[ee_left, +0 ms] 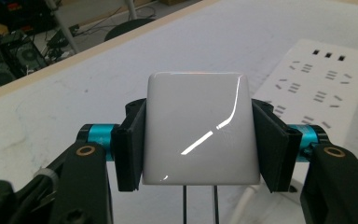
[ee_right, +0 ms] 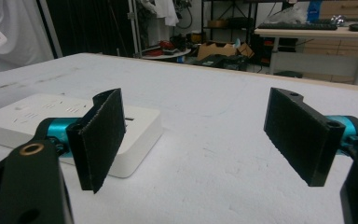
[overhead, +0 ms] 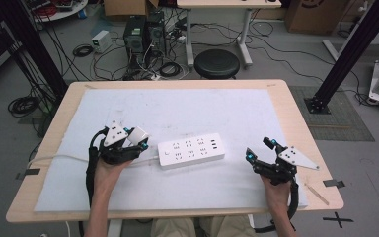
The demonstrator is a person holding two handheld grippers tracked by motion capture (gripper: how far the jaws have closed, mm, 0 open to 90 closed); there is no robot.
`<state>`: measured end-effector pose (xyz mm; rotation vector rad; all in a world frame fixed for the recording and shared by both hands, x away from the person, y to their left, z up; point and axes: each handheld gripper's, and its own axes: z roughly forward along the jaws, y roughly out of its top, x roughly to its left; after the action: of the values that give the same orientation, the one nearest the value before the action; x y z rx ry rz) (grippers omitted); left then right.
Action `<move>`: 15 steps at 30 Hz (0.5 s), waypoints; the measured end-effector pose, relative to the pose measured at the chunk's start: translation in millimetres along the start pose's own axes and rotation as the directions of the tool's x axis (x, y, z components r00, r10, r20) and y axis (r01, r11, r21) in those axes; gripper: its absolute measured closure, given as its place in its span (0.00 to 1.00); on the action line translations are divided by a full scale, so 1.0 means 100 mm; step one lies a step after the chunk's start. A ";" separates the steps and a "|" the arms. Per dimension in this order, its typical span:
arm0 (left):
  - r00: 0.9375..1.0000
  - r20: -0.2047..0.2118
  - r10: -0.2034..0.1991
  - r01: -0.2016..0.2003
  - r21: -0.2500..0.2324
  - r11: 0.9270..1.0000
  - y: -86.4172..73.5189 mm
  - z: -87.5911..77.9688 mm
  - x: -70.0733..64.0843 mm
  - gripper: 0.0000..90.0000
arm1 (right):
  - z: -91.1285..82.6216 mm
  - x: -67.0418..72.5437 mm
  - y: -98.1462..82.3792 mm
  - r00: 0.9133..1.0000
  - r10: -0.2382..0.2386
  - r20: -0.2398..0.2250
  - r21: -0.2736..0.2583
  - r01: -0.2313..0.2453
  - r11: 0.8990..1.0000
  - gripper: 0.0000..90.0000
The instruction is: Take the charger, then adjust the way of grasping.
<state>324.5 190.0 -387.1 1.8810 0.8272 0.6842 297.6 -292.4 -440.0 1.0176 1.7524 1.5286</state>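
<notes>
My left gripper (overhead: 136, 139) is shut on a glossy white plug adapter (overhead: 139, 133), held just above the mat at the left end of a white power strip (overhead: 191, 149). In the left gripper view both black pads press the sides of the adapter (ee_left: 196, 126), two thin prongs hang beneath it, and the power strip (ee_left: 324, 79) lies ahead to the right. My right gripper (overhead: 260, 149) rests open on the mat to the right of the strip. Nothing sits between its jaws (ee_right: 200, 135), and the power strip (ee_right: 74, 116) lies to the left beyond them.
A white mat (overhead: 177, 108) covers most of the wooden table (overhead: 296, 123). The strip's white cable (overhead: 59, 158) runs left off the table edge. A black stool (overhead: 217, 63), computer towers and loose floor cables stand beyond the far edge.
</notes>
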 end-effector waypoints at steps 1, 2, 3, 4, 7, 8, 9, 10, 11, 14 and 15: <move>1.000 0.003 0.004 -0.004 -0.007 1.000 0.01 0.00 -0.03 0.47 | 0.00 0.00 0.00 1.000 0.001 0.000 0.000 -0.001 1.000 0.24; 1.000 0.006 0.013 -0.013 -0.014 1.000 0.02 -0.01 -0.07 0.47 | 0.00 0.00 0.00 1.000 0.004 -0.001 0.004 -0.004 1.000 0.24; 1.000 0.006 0.013 -0.013 -0.014 1.000 0.02 -0.01 -0.07 0.47 | 0.00 0.00 0.00 1.000 0.004 -0.001 0.004 -0.004 1.000 0.24; 1.000 0.017 0.018 -0.017 -0.030 0.999 0.03 0.00 -0.14 0.47 | 0.00 0.01 0.00 1.000 0.005 -0.001 0.004 -0.005 1.000 0.24; 0.998 0.044 0.038 -0.036 -0.036 0.999 0.04 0.03 -0.25 0.47 | 0.00 0.01 0.00 1.000 0.007 0.003 0.002 -0.007 1.000 0.24; 0.998 0.050 0.045 -0.044 -0.031 0.999 0.05 0.05 -0.28 0.47 | 0.00 0.01 0.00 1.000 0.007 0.003 0.002 -0.007 1.000 0.24; 0.998 0.050 0.045 -0.044 -0.031 0.999 0.05 0.05 -0.28 0.47 | 0.00 0.01 0.00 1.000 0.007 0.003 0.002 -0.007 1.000 0.24; 0.996 0.066 0.067 -0.066 -0.022 0.998 0.05 0.10 -0.35 0.47 | -0.01 0.01 0.00 1.000 0.008 0.001 0.006 -0.008 1.000 0.24; 0.994 0.076 0.075 -0.074 -0.015 0.997 0.04 0.12 -0.38 0.47 | -0.01 0.01 0.00 1.000 0.008 0.001 0.006 -0.008 1.000 0.24; 0.991 0.090 0.102 -0.101 -0.015 0.995 0.03 0.19 -0.48 0.47 | 0.00 0.01 0.00 1.000 -0.005 -0.003 0.000 0.005 1.000 0.24; 0.989 0.095 0.114 -0.113 -0.014 0.994 0.03 0.21 -0.51 0.47 | -0.01 0.01 0.00 1.000 -0.004 -0.003 -0.001 0.004 1.000 0.24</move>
<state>309.1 137.8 -398.9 1.9489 0.6596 0.6605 296.5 -291.6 -439.8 1.0112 1.7548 1.5294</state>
